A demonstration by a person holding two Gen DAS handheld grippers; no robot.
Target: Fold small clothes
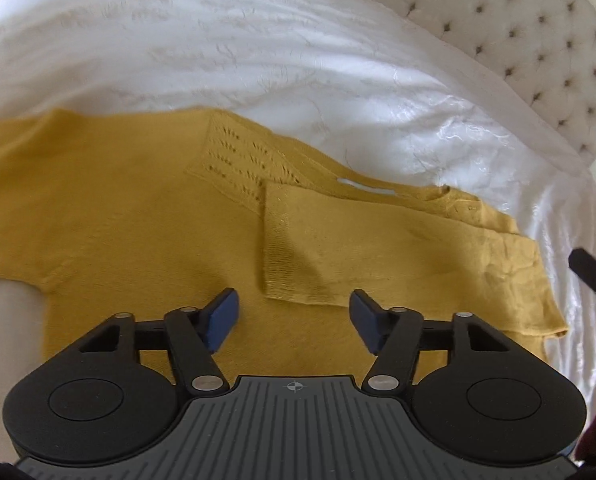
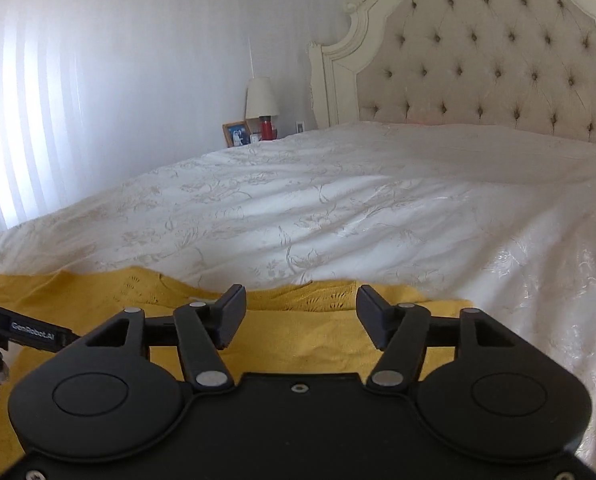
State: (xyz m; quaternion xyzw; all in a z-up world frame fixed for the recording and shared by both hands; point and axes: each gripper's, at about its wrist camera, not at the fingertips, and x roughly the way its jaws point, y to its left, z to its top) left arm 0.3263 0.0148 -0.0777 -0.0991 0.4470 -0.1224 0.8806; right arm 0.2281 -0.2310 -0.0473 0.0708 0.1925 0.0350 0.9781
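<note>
sweater (image 1: 138, 216): mustard yellow, eyelet knit; bedspread (image 2: 337, 200): white floral; headboard (image 2: 497, 68): beige tufted

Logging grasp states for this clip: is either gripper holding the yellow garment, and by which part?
Nothing is held. The left gripper and right gripper are both open above the yellow sweater, with nothing between their fingers.

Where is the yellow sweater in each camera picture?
Left wrist view: the yellow sweater fills the middle, spread on the white bedspread, one sleeve folded over it.
Right wrist view: the yellow sweater shows only as a strip along the bottom, behind the open fingers.
Shared landmark: the tufted headboard.
</note>
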